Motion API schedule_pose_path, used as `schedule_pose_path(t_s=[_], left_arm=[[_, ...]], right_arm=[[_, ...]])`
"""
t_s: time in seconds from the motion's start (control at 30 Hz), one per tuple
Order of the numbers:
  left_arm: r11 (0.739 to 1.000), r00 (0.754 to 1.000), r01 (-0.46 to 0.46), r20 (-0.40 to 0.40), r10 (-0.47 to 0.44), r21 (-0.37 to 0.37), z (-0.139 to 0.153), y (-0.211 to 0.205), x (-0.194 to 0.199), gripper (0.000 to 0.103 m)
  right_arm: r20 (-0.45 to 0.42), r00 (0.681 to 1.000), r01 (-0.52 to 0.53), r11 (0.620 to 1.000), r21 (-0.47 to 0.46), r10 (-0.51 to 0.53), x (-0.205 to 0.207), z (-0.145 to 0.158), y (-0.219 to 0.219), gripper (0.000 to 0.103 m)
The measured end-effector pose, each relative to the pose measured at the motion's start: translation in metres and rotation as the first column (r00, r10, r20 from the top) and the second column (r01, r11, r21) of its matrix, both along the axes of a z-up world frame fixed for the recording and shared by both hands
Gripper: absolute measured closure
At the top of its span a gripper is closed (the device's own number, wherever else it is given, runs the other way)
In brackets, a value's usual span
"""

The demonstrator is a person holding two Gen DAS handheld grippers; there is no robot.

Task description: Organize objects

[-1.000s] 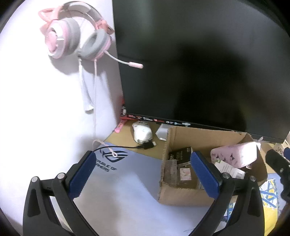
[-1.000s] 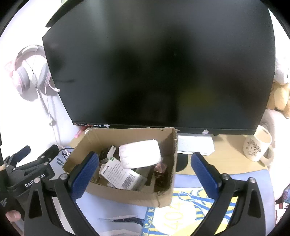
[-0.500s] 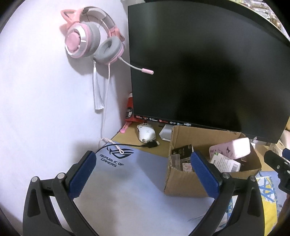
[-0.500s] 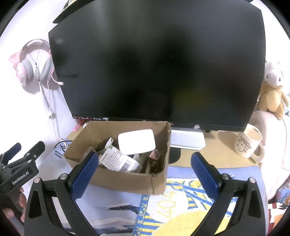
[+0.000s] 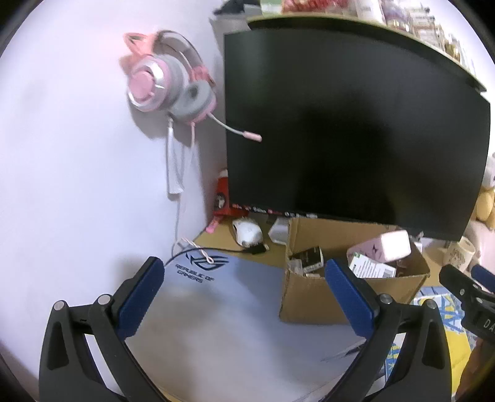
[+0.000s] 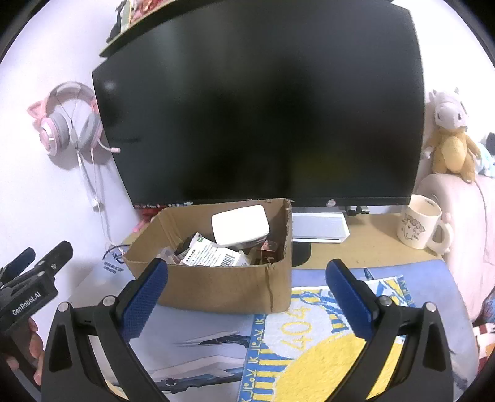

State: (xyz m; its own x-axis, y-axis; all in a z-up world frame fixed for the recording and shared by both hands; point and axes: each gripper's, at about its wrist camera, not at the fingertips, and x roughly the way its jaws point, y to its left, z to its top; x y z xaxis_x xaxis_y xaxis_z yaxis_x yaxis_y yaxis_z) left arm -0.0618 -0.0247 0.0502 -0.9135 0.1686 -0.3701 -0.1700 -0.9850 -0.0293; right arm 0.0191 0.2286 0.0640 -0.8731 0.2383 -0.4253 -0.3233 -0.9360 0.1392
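Pulling farther back from the cardboard box [image 6: 216,287], left claw [image 5: 244,297] and right claw [image 6: 247,293] gape empty.

Both views are dim indoor shots with a cool, violet cast, and the light seems to come from above and in front. The wall [image 5: 77,154] washes out pale, nearly blown near the left rim. The monitor [image 6: 263,108] reads as flat black with only a faint smear of glare near its top left corner. The headset [image 5: 168,89] throws a soft shadow down and to the left on the wall. Fisheye bending curves the monitor's edges and the shelf [image 5: 371,27], and black vignette fills the corners. The left view is slightly smeared, the headset especially; box [image 6: 216,278] contents are grainy, their labels unreadable.
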Motion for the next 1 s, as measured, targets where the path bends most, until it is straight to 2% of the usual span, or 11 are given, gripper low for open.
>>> schedule_pose_path(t_s=[0.17, 0.57, 0.83, 1.0], left_arm=[[1.0, 1.0, 0.006, -0.013, -0.005, 0.029, -0.005, -0.011, 0.006, 0.0], [1.0, 0.998, -0.016, -0.068, 0.016, 0.005, -0.015, -0.008, 0.017, 0.0], [0.997, 1.0, -0.023, -0.022, 0.022, -0.077, -0.028, 0.006, 0.008, 0.0], [0.997, 0.999, -0.029, -0.017, 0.028, -0.076, -0.029, 0.009, 0.007, 0.0]], right_arm=[[-0.022, 1.0, 0.012, 1.0, 0.026, -0.011, 0.008, -0.007, -0.003, 0.0], [-0.046, 0.998, 0.038, 0.998, 0.05, -0.036, 0.014, -0.018, -0.005, 0.0], [-0.026, 0.998, 0.06, 0.997, 0.048, -0.059, 0.013, -0.026, -0.002, 0.0], [-0.022, 0.998, 0.066, 0.996, 0.052, -0.065, 0.014, -0.028, 0.001, 0.0]])
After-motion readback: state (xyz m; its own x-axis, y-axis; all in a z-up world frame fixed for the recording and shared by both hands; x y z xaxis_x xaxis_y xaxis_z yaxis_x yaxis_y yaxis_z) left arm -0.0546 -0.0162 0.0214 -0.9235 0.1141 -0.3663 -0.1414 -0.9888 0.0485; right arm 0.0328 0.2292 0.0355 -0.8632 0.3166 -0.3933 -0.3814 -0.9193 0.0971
